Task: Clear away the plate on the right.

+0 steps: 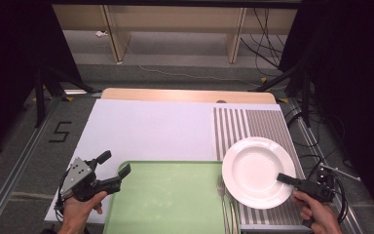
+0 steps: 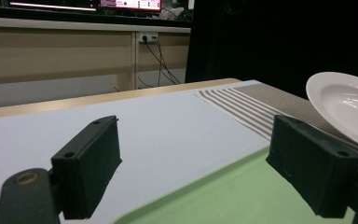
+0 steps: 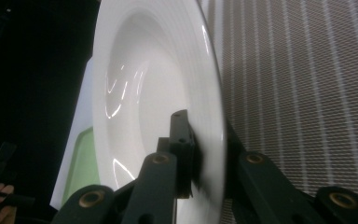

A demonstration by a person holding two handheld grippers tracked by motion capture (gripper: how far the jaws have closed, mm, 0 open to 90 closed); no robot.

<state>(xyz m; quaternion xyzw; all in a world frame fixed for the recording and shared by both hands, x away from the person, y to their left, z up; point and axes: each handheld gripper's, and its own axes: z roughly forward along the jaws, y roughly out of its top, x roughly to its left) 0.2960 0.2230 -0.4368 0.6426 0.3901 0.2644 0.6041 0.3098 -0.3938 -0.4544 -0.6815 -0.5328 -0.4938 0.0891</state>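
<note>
With its rim clamped between the jaws of the right gripper point(image 1: 283, 178), the white plate point(image 1: 255, 168) beside the green tray point(image 1: 175, 204) should be kept level when lifted, while the left gripper point(image 1: 114, 165) is held open over the tray's corner.
</note>
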